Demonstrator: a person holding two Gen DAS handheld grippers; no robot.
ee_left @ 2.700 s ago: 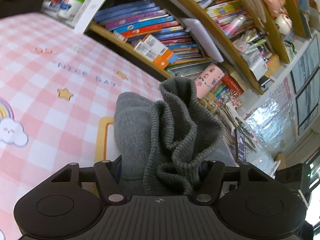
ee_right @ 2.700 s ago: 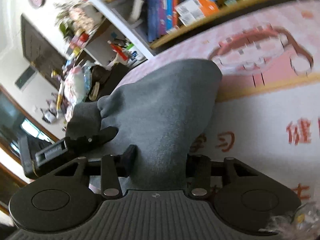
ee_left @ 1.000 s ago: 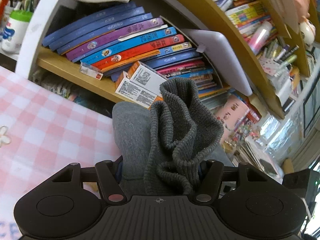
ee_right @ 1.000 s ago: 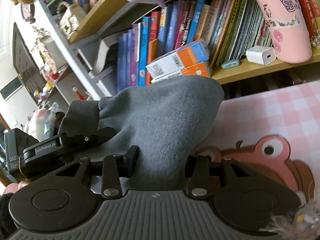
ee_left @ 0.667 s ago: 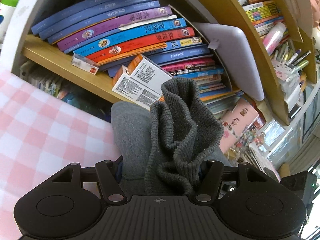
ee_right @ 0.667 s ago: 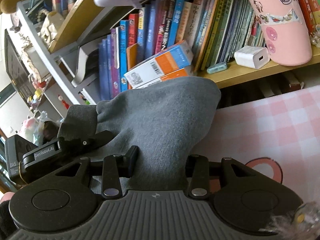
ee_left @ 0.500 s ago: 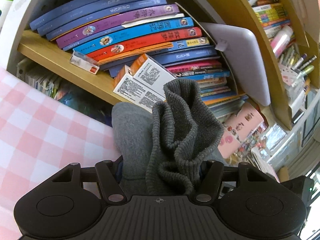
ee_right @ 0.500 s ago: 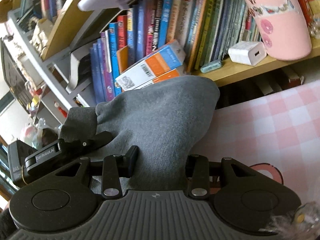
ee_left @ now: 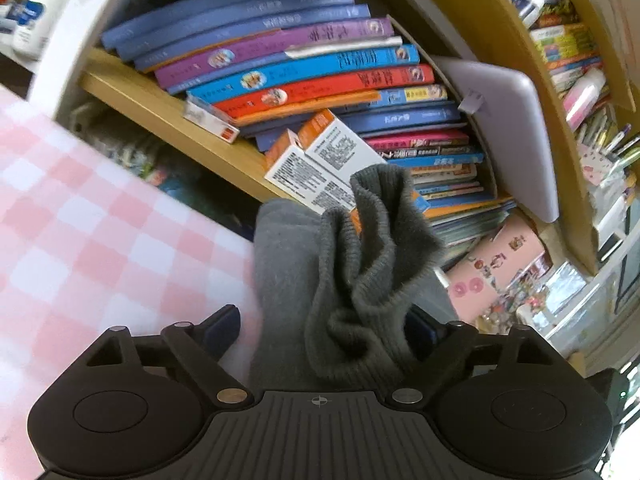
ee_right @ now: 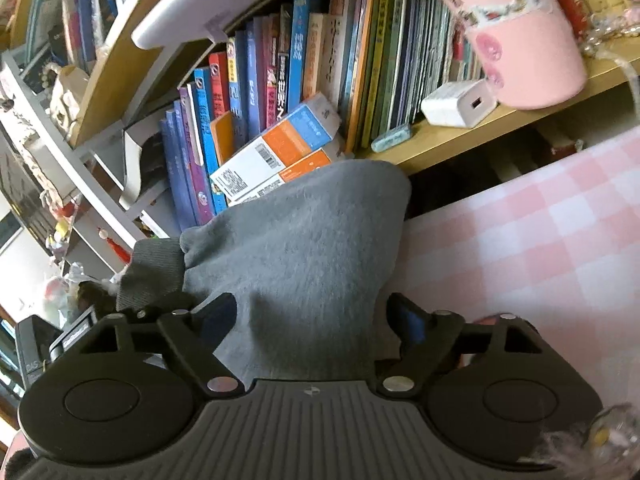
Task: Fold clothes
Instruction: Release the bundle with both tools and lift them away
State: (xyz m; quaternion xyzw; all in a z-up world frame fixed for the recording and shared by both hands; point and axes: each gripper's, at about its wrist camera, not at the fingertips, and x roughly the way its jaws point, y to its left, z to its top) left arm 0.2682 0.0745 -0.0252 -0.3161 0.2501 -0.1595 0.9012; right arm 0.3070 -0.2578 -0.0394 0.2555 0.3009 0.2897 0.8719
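Nearest on my left feed: left gripper (ee_left: 324,324), jaws spread wide, the grey garment (ee_left: 316,280) lying loose between the fingers; the blue pad (ee_left: 222,322) on one side stands clear of the cloth. Ribbed cuff (ee_left: 380,248) bunched and upright just past the fingertips.

Right feed: right gripper (ee_right: 316,312), jaws likewise well apart, the same grey fabric draped through the gap; I cannot tell whether either pad still touches it.

Beyond the cloth, the pink checked table cover (ee_left: 80,240), garment at its far edge. Further back, a wooden shelf (ee_right: 460,140) with upright books (ee_right: 296,68), an orange and white box (ee_right: 280,152), a white charger (ee_right: 460,104) and a pink cup (ee_right: 520,40).
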